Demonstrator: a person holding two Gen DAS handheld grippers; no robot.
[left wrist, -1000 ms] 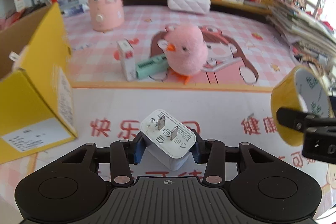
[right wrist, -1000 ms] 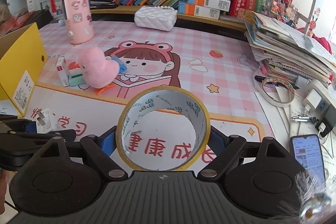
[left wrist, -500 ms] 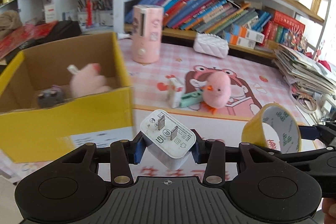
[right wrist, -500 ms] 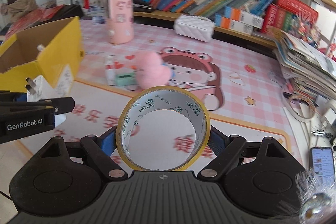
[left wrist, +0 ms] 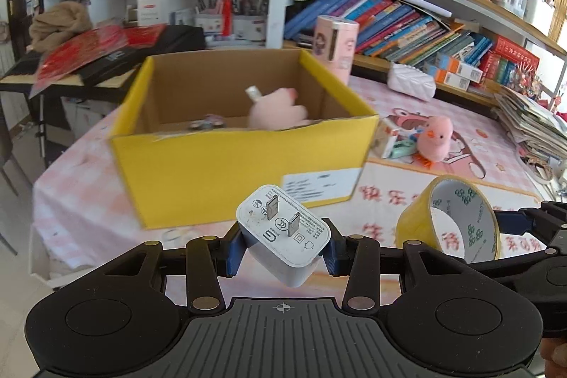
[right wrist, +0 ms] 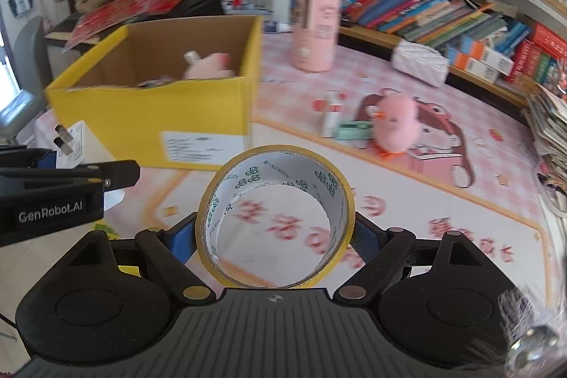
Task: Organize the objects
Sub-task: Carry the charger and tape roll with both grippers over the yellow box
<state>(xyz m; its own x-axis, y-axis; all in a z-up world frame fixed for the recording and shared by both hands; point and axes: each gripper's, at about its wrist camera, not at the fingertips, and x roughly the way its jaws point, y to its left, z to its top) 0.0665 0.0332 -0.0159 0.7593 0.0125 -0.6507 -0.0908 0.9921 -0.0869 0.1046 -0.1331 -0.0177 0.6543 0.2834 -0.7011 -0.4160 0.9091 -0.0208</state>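
My left gripper [left wrist: 282,248] is shut on a white plug charger [left wrist: 283,232], prongs pointing up, held in the air short of the yellow cardboard box [left wrist: 244,179]. Its side also shows at the left of the right wrist view, the charger [right wrist: 67,144] poking up there. My right gripper [right wrist: 274,236] is shut on a roll of yellow tape [right wrist: 274,218], which also shows in the left wrist view as the tape [left wrist: 457,222] at the lower right. The box [right wrist: 141,116] holds a pink plush [left wrist: 280,110] and a small dark item.
On the pink checked mat lie a pink chick toy [right wrist: 395,124], a small white carton [right wrist: 331,114] and a mint green item [right wrist: 352,131]. A pink cylinder [right wrist: 315,27] and a white quilted pouch [right wrist: 420,62] stand near the bookshelf. Stacked papers [left wrist: 531,119] sit at the right.
Both grippers have swung left and a little up with their loads, so the yellow box has come from the left edge to the middle of both views.
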